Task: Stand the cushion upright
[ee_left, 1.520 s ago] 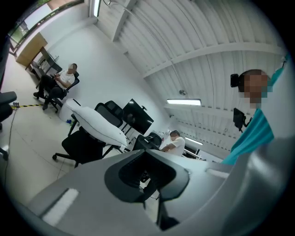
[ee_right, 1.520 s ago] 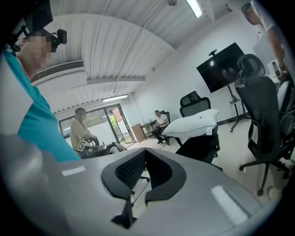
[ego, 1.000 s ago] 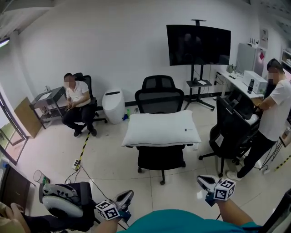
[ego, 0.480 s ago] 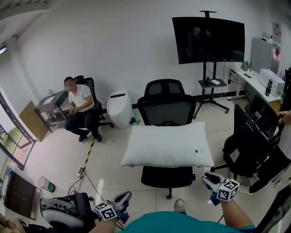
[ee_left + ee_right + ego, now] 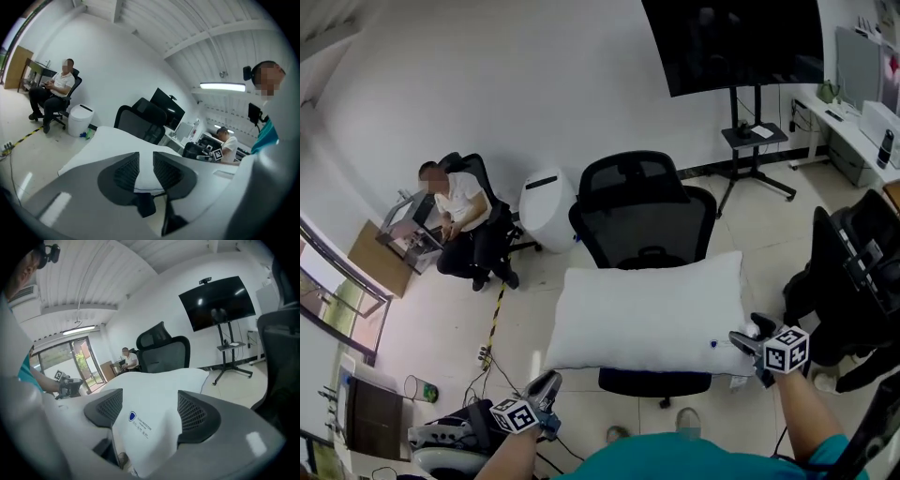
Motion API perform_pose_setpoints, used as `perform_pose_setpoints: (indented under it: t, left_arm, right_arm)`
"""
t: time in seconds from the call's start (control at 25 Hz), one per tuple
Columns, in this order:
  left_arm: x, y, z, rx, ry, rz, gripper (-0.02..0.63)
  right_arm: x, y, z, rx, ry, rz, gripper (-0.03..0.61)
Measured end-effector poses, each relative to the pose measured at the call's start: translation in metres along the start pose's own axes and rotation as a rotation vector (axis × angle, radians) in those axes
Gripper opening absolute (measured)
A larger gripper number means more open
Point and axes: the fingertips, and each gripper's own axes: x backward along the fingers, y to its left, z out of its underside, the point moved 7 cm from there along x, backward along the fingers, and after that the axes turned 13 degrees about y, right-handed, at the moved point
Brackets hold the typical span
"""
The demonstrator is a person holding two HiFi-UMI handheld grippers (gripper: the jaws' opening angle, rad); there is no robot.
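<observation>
**Inspector:** Containers first.

**Assistant:** Two. A white rounded plastic bin with a dark lid panel [image 5: 546, 195] stands against the wall, between the seated person [image 5: 453, 199] and the middle chair. It is closed, so its contents cannot be seen. A small clear basket [image 5: 419, 388] sits on the floor at the lower left of the head view. It holds something green, too small to identify.

**Inspector:** Location of the task item?

**Assistant:** One white rectangular fabric cushion [image 5: 647, 314] lies flat across the seat of the black mesh office chair with a headrest [image 5: 642, 211]. It is not upright.

**Inspector:** Tongs?

**Assistant:** Two. The left gripper [image 5: 546, 386] is near the cushion's left front corner and clear of it. Its jaws have just been opening and show a narrow gap with nothing clamped. The right gripper [image 5: 750, 331] is at the right front corner. Its jaws have just been opening and stand wide apart, released. The corner with a small blue logo [image 5: 132, 416] lies between them, but the pads are not pressing on it.

**Inspector:** Remaining counts?

**Assistant:** Three black office chairs: the middle one, the seated person's, and one at the right edge [image 5: 855, 272]. One black screen on a wheeled stand [image 5: 731, 42].
</observation>
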Motion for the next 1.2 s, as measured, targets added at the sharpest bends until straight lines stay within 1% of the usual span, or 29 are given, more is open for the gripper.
perform_pose_setpoints:
  t: [0.12,0.2,0.28,0.32,0.4,0.44,0.52,0.6,0.68,0.72,0.8,0.88,0.92,0.96,1.04,1.16,1.2]
  left_arm:
    - [-0.030,0.040,-0.027,-0.011,0.048,-0.017,0.154]
    - [-0.051,0.069,-0.047,-0.027,0.082,-0.015,0.251]
    - [-0.073,0.101,-0.067,-0.031,0.130,-0.003,0.324]
    - [-0.084,0.116,-0.076,-0.031,0.165,0.008,0.370]
    - [-0.109,0.142,-0.091,-0.040,0.262,0.048,0.461]
    - [-0.123,0.150,-0.094,-0.043,0.314,0.075,0.489]
    - [-0.149,0.161,-0.090,-0.031,0.407,0.130,0.546]
    - [-0.168,0.170,-0.079,-0.015,0.485,0.172,0.575]
    - [-0.183,0.177,-0.069,-0.002,0.543,0.210,0.575]
    - [-0.189,0.178,-0.064,0.010,0.556,0.231,0.574]
    - [-0.198,0.179,-0.057,0.029,0.558,0.265,0.563]
    - [-0.202,0.177,-0.055,0.028,0.553,0.292,0.539]
    - [-0.204,0.174,-0.054,0.018,0.554,0.309,0.513]
    - [-0.206,0.171,-0.053,0.000,0.557,0.325,0.466]
    - [-0.210,0.166,-0.050,-0.047,0.573,0.340,0.348]
    - [-0.212,0.159,-0.052,-0.112,0.607,0.328,0.218]
    - [-0.211,0.154,-0.055,-0.135,0.613,0.327,0.182]
  right_arm:
    - [-0.025,-0.013,0.004,-0.078,0.060,-0.013,0.418]
    - [-0.042,-0.018,0.006,-0.112,0.098,0.000,0.471]
    - [-0.058,-0.021,0.004,-0.156,0.123,0.005,0.524]
    - [-0.065,-0.020,0.003,-0.187,0.127,-0.001,0.544]
    - [-0.077,-0.019,0.000,-0.254,0.131,-0.012,0.579]
    - [-0.081,-0.020,0.000,-0.276,0.141,-0.006,0.591]
    - [-0.085,-0.025,0.003,-0.293,0.186,0.020,0.592]
    - [-0.090,-0.029,0.005,-0.303,0.229,0.034,0.592]
    - [-0.098,-0.032,0.005,-0.310,0.259,0.033,0.592]
    - [-0.102,-0.034,0.005,-0.310,0.273,0.032,0.591]
    - [-0.107,-0.036,0.007,-0.309,0.294,0.028,0.585]
    - [-0.109,-0.035,0.010,-0.304,0.306,0.025,0.545]
    - [-0.110,-0.034,0.011,-0.296,0.312,0.024,0.510]
    - [-0.113,-0.032,0.011,-0.284,0.316,0.021,0.476]
    - [-0.120,-0.027,0.010,-0.264,0.311,0.006,0.377]
    - [-0.127,-0.018,0.007,-0.260,0.259,-0.031,0.216]
    - [-0.125,-0.016,0.006,-0.260,0.234,-0.036,0.175]
